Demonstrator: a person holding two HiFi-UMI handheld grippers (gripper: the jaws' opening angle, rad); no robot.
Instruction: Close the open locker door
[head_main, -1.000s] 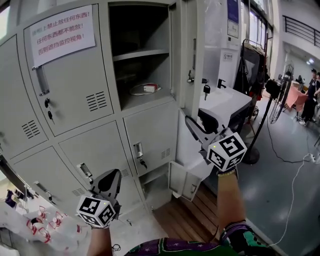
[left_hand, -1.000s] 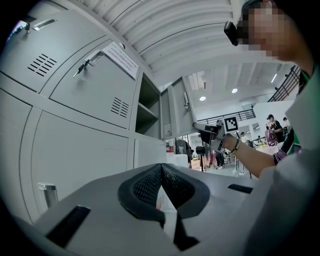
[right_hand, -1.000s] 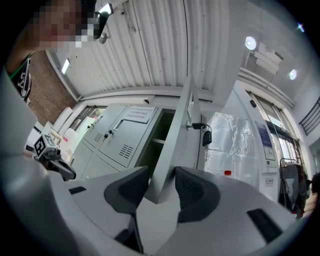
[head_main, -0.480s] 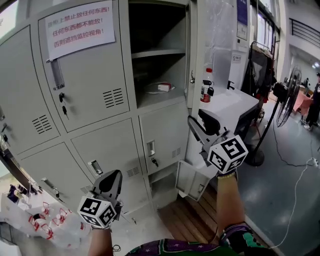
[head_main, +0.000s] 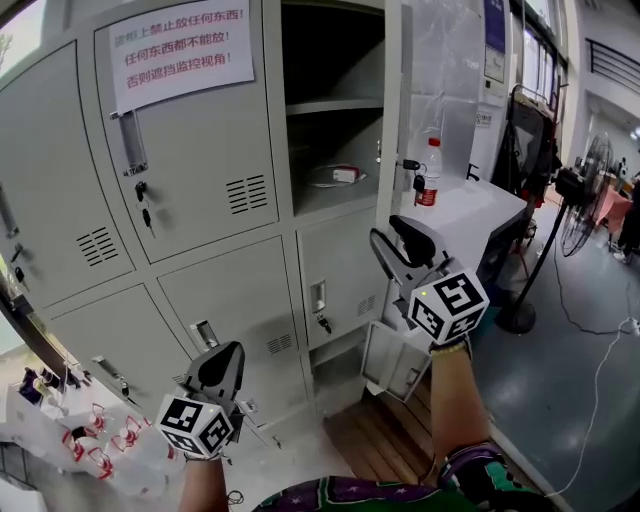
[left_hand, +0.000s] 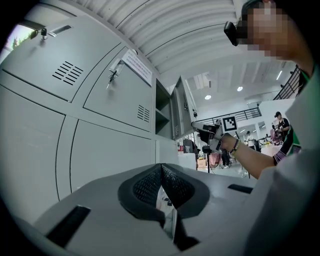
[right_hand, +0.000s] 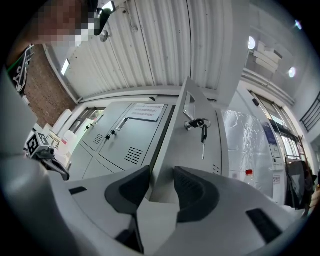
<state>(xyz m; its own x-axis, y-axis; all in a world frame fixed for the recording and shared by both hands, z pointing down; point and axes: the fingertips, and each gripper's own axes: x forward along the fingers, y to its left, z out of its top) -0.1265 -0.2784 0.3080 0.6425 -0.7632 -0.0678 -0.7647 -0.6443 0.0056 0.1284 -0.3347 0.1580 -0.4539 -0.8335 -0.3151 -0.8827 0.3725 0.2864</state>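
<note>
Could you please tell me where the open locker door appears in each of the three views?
Head view: the open locker door stands edge-on at top centre, right of the open compartment.
Left gripper view: middle, jutting out from the lockers.
Right gripper view: centre, large, lower corner between the jaws of the right hand-held gripper.
Shared landmark: the paper notice on the neighbouring door, visible in all three.

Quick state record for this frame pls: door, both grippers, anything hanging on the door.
door: grey metal locker door, upper row, swung open
keys: bunch of keys hanging from the door's lock
right gripper: jaws clamped astride the door's edge; they have just eased slightly wider
left gripper: jaws together, nothing between them, low by the lower lockers
task: door not yet closed
</note>
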